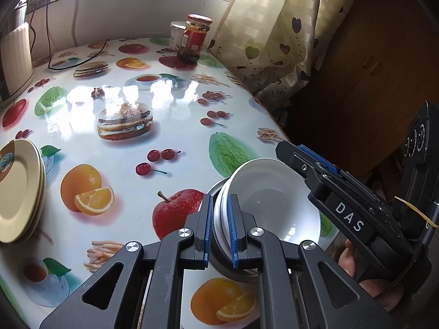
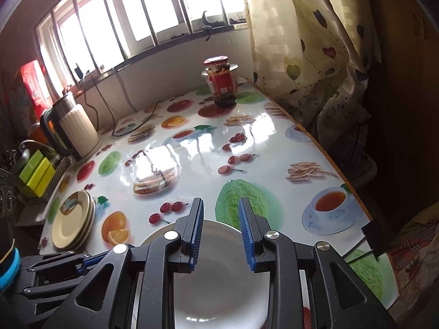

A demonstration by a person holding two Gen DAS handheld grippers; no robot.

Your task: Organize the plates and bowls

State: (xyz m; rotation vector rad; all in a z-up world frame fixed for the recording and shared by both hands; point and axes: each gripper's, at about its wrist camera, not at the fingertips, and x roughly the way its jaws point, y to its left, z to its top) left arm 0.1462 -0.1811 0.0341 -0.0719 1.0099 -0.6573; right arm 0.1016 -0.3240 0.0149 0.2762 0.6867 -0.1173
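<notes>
The left gripper [image 1: 221, 226] has its blue-ribbed fingers [image 1: 209, 224] clamped on the rim of the stacked glossy white ceramic bowls [image 1: 270, 205], which tilt up at the near right edge of the desk [image 1: 175, 104]. The underside of the stack is hidden behind the gripper's black frame, so how many bowls it holds is hard to make out.

In the right wrist view the right gripper [image 2: 221, 231] hovers over the same bowls [image 2: 219, 288], its fingers [image 2: 196, 227] apart and touching nothing; the bowl's near part is cut off by the frame. The left wrist view shows that gripper [image 1: 307, 159] from the side, above the bowls' far right rim.

A pile of cream round plates [image 1: 19, 192] with a brown and teal motif lies at the left of the desk, half cropped in the left view and whole in the right view [image 2: 72, 224].

Only the right view shows the ribbed cream electric kettle [image 2: 72, 131] fully. A red-lidded glass jar [image 1: 194, 38] stands far back on the shiny fruit-printed oilcloth.
</notes>
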